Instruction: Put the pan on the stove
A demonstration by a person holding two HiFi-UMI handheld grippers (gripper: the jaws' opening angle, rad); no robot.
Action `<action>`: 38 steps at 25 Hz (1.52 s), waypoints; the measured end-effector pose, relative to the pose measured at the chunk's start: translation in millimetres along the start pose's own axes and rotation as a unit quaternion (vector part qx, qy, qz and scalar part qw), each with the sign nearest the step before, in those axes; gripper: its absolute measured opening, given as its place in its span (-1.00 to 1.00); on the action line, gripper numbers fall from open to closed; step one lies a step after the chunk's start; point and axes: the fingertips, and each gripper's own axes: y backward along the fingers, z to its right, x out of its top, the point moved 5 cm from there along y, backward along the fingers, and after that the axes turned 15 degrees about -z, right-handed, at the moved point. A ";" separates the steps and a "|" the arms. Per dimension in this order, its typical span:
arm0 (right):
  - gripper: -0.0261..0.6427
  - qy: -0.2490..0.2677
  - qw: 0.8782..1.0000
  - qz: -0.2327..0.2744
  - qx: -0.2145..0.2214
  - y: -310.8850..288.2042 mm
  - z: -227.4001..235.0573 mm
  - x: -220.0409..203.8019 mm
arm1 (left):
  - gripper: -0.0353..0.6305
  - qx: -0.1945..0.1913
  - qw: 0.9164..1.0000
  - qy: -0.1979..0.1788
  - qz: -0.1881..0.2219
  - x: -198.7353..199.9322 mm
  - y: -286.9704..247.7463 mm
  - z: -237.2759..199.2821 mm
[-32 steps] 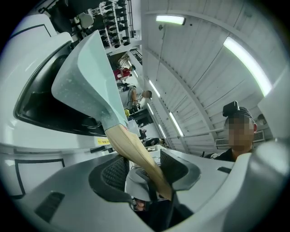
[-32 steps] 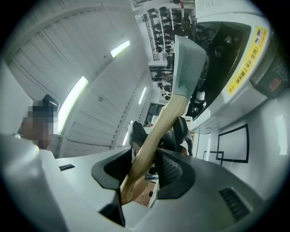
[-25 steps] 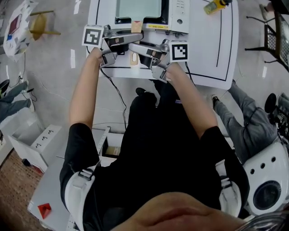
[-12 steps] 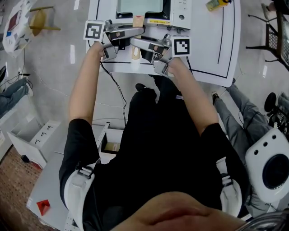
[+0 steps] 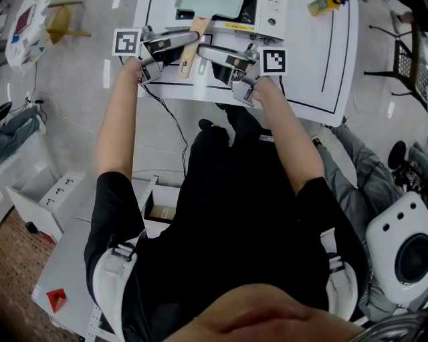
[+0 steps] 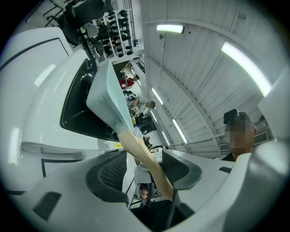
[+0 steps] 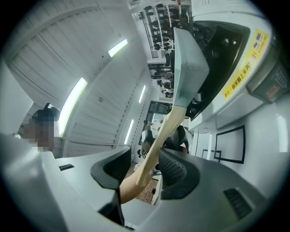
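Note:
A pale green pan sits on the black top of the white stove at the far edge of the table. Its wooden handle slants toward me and to the left. My left gripper reaches in from the left and my right gripper from the right. In the left gripper view the handle runs between the jaws of the left gripper, with a gap to the left pad. The right gripper likewise has the handle between its jaws. Both sets of jaws are opening.
The white table carries black outline markings and a yellow object at the back right. A black cable hangs off its near edge. A seated person's legs are at the right, and white boxes stand at the left.
The handle pointed straight at me before and now slants to the left. Both grippers and the table sit higher in the head view, and the grippers stay at the handle.

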 end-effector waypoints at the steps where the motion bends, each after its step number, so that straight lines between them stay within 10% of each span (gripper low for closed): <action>1: -0.37 -0.001 1.000 -0.001 -0.003 0.1 0.0 -0.4 | -0.17 0.007 1.000 0.001 0.003 0.1 2.5 0.3; 25: -0.37 -0.011 0.998 -0.002 -0.056 21.8 6.2 0.4 | -0.17 0.092 0.992 0.036 0.073 1.5 6.1 -0.5; 28: -0.37 -0.003 0.997 0.006 -0.077 33.2 8.5 0.7 | -0.17 0.115 0.989 -0.042 0.077 7.0 22.4 4.6; 34: -0.63 0.109 0.977 0.049 -0.176 80.4 -23.8 10.2 | -0.46 0.176 0.963 -0.151 0.137 -7.8 44.5 63.9; 38: -0.77 0.225 0.939 0.098 -0.239 99.9 -90.0 6.0 | -0.71 0.253 0.925 -0.212 0.188 -30.5 62.9 116.0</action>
